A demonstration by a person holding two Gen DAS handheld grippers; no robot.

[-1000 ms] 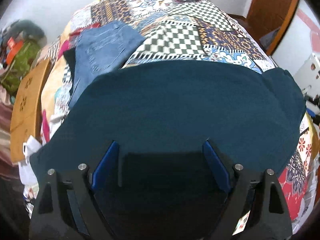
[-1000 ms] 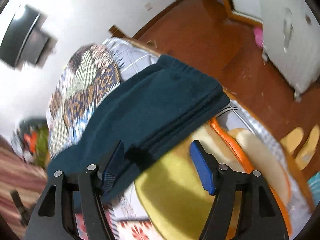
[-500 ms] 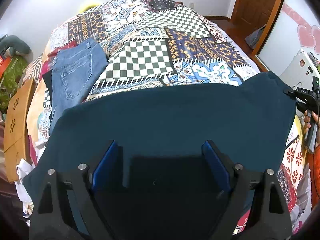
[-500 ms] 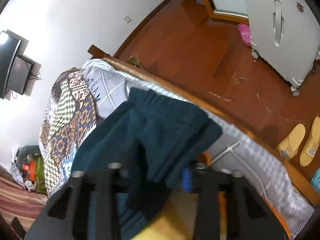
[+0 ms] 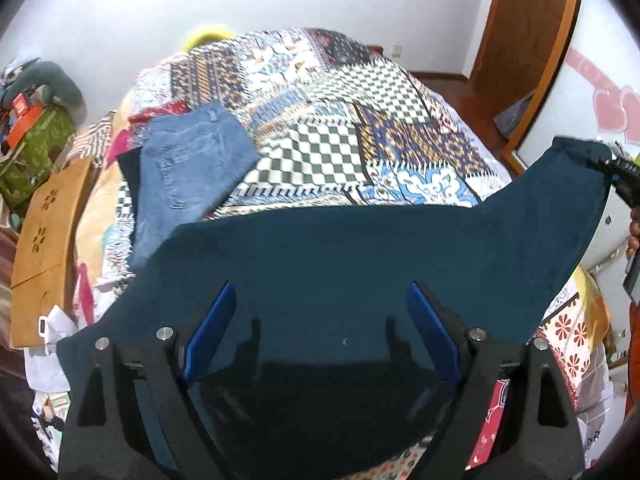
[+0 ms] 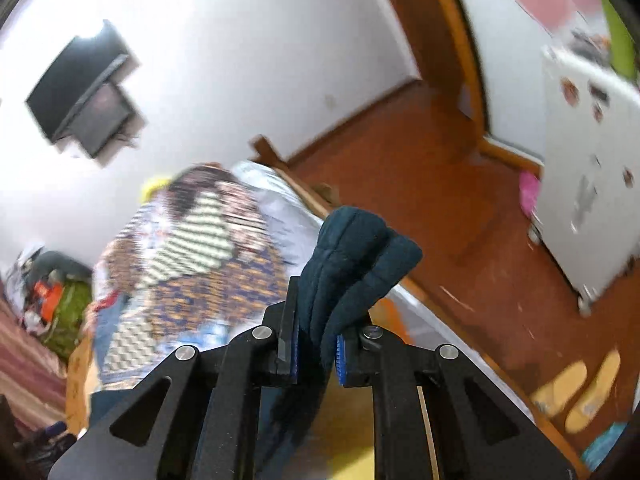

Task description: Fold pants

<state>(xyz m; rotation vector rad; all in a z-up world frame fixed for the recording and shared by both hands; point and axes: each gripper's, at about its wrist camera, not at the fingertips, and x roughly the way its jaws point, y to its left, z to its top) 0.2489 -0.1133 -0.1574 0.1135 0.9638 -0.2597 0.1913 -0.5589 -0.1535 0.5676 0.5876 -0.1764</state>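
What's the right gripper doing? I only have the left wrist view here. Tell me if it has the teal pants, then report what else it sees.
Observer: The right gripper is shut on the teal pants; a bunched edge of fabric sticks up between its fingers.
Operator: Confirm what's beyond that edge.
Observer: Wooden floor, with a white cabinet standing on it at the right.
Operator: Check the floor for anything underfoot.
Observer: A pair of yellow slippers lies near the bed's side, and something pink sits by the cabinet; the picture is too blurred to say what.
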